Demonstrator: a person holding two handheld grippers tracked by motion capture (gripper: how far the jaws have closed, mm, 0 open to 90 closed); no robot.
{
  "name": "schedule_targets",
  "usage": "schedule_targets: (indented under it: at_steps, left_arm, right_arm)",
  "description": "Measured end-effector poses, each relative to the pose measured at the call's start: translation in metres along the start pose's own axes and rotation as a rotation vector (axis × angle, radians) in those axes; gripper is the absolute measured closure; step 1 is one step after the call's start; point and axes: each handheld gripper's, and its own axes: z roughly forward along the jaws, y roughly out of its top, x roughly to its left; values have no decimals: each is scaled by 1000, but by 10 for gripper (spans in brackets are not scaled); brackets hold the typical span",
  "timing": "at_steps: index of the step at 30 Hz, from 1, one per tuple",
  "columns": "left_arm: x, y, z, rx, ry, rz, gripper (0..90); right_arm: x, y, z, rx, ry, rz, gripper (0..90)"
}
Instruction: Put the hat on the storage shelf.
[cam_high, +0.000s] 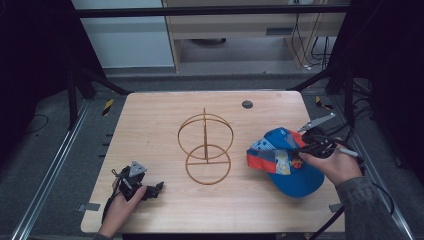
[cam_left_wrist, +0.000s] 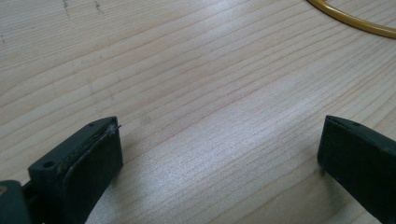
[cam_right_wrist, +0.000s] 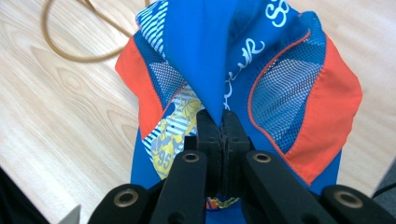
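Two grippers are at the wooden table (cam_high: 150, 125). The right gripper (cam_right_wrist: 222, 122) has its jaws pressed together on a fold of the blue and orange cap (cam_high: 285, 160), at the right side of the table, near the gold wire stand (cam_high: 205, 147) in the middle. The left gripper (cam_high: 150, 190) rests low at the front left, jaws wide apart with nothing between them. I think the cap is meant to go on the stand. So it is grabbed, but not yet on the stand.
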Motion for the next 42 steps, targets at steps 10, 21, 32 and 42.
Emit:
schedule_targets:
  at_steps: [10, 21, 32, 42]
  left_arm:
    - [0, 0, 0, 0, 1, 0, 0]
    - [0, 0, 0, 0, 1, 0, 0]
    - [0, 0, 0, -3, 1, -3, 0]
    - [0, 0, 0, -2, 1, 0, 0]
  right_arm:
    - [6, 30, -56, -91, -2, -62, 892]
    - [13, 48, -86, -142, 3, -87, 893]
    - [18, 62, -107, -172, -11, -109, 893]
    - [31, 87, -126, -210, -13, -154, 893]
